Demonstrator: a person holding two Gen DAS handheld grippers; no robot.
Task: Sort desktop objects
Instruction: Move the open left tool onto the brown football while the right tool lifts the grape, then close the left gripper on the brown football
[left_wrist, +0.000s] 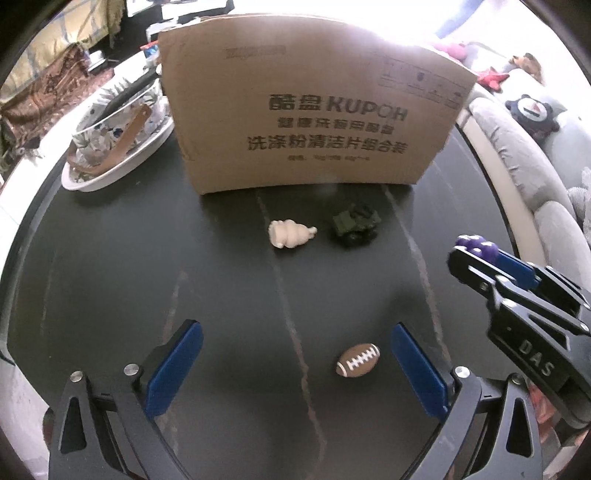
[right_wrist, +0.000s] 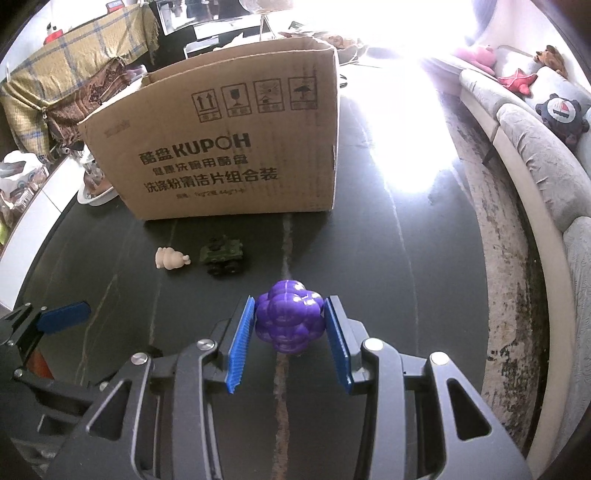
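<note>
The purple grape cluster, a glossy moulded bunch of rounded lobes tapering to a point at its lower end, sits clamped between the blue ribbed pads of my right gripper, both pads touching its sides. It is on the near side of the cardboard box, well apart from it and toward the box's right end, over the dark table. From the left wrist view only a few purple lobes show past the tip of that gripper. My left gripper is released, its blue pads spread wide with nothing between them gripped; the small brown football with white lacing lies on the table just inside the right pad, not touching it as far as I can tell. Nearer the box, just in front of its printed face, a cream figurine lies on its side, and a green toy army vehicle stands on its wheels just beside it. To the left of the box, a floral bowl rests on a white dish.
</note>
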